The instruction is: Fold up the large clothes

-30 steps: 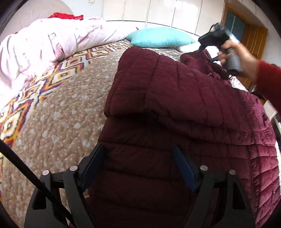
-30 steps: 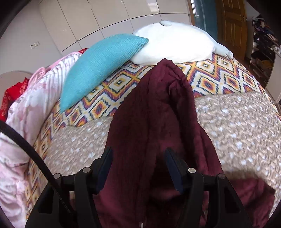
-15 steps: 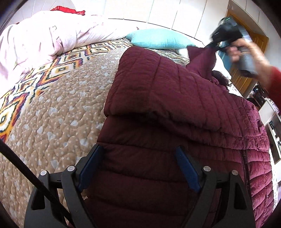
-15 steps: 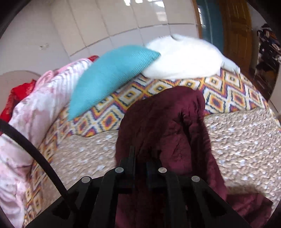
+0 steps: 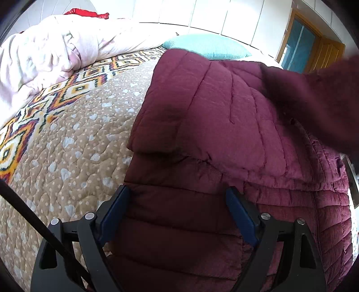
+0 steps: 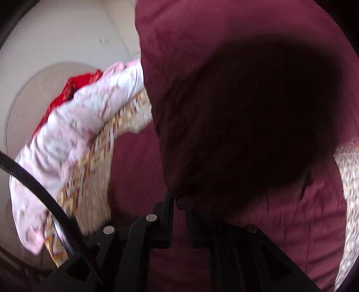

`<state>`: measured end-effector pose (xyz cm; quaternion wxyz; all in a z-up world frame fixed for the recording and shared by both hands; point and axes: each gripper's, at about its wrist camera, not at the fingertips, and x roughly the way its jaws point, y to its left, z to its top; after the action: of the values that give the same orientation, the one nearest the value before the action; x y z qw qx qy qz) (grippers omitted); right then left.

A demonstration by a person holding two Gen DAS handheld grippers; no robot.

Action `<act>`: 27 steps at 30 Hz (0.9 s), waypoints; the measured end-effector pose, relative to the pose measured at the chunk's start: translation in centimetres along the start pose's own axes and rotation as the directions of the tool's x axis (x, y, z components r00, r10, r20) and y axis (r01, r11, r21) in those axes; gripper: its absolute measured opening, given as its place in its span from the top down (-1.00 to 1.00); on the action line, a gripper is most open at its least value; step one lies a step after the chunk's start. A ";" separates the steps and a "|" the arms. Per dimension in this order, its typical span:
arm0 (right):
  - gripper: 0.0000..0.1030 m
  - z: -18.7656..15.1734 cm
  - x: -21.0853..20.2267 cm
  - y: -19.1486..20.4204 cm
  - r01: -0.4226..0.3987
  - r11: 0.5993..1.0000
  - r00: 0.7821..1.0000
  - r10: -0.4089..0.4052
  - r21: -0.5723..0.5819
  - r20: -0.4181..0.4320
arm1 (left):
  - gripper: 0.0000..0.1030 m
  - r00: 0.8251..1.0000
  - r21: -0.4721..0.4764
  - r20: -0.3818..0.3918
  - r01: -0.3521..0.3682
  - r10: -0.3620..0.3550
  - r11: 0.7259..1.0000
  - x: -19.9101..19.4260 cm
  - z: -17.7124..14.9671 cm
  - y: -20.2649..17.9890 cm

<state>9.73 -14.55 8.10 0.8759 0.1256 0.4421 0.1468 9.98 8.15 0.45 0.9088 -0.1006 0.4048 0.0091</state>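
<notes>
A maroon quilted puffer jacket (image 5: pixel 224 125) lies on the bed with one part folded over its body. My left gripper (image 5: pixel 179 202) is open, its blue-padded fingers (image 5: pixel 114 209) spread just above the jacket's lower part. My right gripper (image 6: pixel 179 202) is shut on a part of the jacket, which looks like the hood (image 6: pixel 246 101). The lifted cloth hangs in front of the right camera and fills most of that view. In the left wrist view this lifted cloth (image 5: pixel 314 94) shows as a dark blurred mass at the upper right.
The bed has a tan quilted cover (image 5: pixel 67 157) with a patterned band. A pink-white duvet (image 5: pixel 44 58) is bunched at the far left, a red cloth (image 5: pixel 85 12) behind it. A teal pillow (image 5: pixel 208 48) lies beyond the jacket. A wooden door (image 5: pixel 314 45) is at the right.
My right gripper shut on the jacket's hood part and swung it up and over toward the jacket body; it now blocks the right view. My left gripper stayed open over the lower jacket.
</notes>
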 end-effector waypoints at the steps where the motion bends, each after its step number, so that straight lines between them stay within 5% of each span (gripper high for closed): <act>1: 0.74 -1.4 -0.1 -0.4 -0.012 1.000 0.999 0.012 0.009 -0.031 | -0.67 1.000 0.000 0.000 0.000 0.000 1.000 0.0 0.0 0.0; 5: 0.72 -6.6 -3.9 -1.3 0.006 0.999 0.998 -0.010 -0.048 -0.069 | -0.67 1.000 0.003 -0.002 -0.008 0.008 1.000 0.0 -0.1 -0.1; 8: 0.67 -7.0 -7.8 -1.4 0.083 0.990 0.997 -0.083 -0.118 -0.001 | -0.67 1.000 0.004 -0.002 -0.012 0.012 1.000 0.0 -0.1 -0.1; 14: 0.67 -1.5 -10.0 -1.8 0.168 0.980 0.976 -0.150 -0.103 0.158 | -0.68 1.000 0.002 -0.002 -0.013 0.013 1.000 0.0 -0.1 -0.1; 19: 0.67 4.9 -5.3 -2.1 0.246 0.968 0.950 -0.231 -0.048 0.209 | -0.69 1.000 0.001 -0.004 -0.013 0.013 1.000 0.0 -0.1 -0.1; 23: 0.66 6.4 1.9 -3.3 0.194 0.980 0.979 -0.196 0.038 0.056 | -0.69 1.000 -0.004 -0.002 -0.008 0.008 1.000 0.0 -0.1 0.0; 27: 0.64 2.8 8.6 -3.2 0.101 0.993 0.986 -0.091 0.067 -0.141 | -0.70 1.000 -0.008 -0.002 -0.005 0.005 1.000 0.1 -0.1 0.1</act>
<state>17.39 -14.63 2.23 0.8441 0.1261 0.5122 0.0962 9.93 8.23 0.31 0.9079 -0.1033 0.4060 0.0129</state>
